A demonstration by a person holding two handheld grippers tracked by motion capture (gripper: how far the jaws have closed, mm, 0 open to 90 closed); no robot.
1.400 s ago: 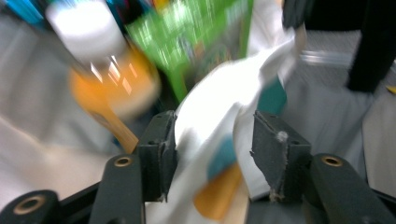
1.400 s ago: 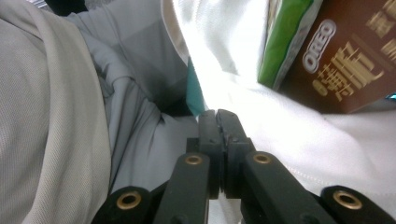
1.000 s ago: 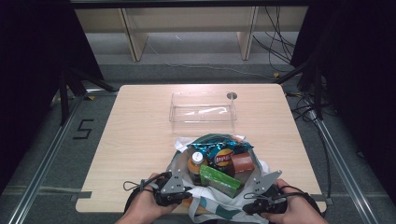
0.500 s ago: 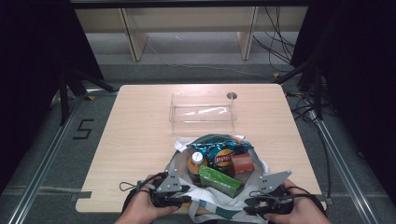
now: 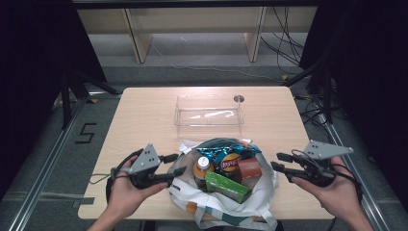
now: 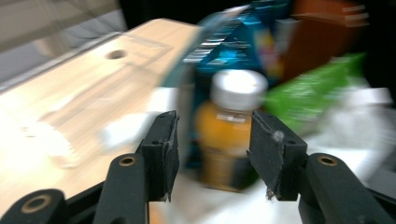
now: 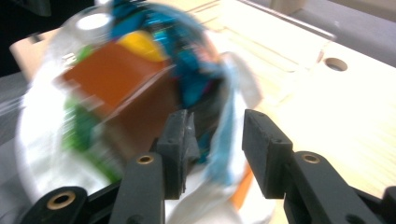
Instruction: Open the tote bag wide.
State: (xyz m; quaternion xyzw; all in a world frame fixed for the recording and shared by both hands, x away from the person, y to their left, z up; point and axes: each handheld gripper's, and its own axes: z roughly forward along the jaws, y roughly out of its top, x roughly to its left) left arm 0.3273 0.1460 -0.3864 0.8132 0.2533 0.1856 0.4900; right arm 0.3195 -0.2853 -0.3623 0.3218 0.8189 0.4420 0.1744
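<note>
A white and teal bag (image 5: 226, 207) stands open at the table's near edge. It holds an orange juice bottle (image 5: 203, 168), a blue chip bag (image 5: 226, 156), a brown box (image 5: 249, 169) and a green packet (image 5: 225, 186). My left gripper (image 5: 180, 162) hovers just left of the bag and my right gripper (image 5: 275, 160) just right of it, both pointing at it. Both pairs of jaws have just been opening and hold nothing. In the left gripper view the juice bottle (image 6: 231, 126) shows beyond the left gripper (image 6: 212, 140). The right gripper (image 7: 215, 140) faces the brown box (image 7: 116, 79) and the bag's rim (image 7: 226, 140).
A clear plastic container (image 5: 208, 115) lies empty at the middle of the wooden table (image 5: 139, 120), beyond the bag. A round cable hole (image 5: 238, 98) sits behind it. Dark frames and cables flank the table, with shelving on the far side.
Both grippers were shut at the bag's front rim. They have opened, let go, risen and drawn apart to either side of the bag.
</note>
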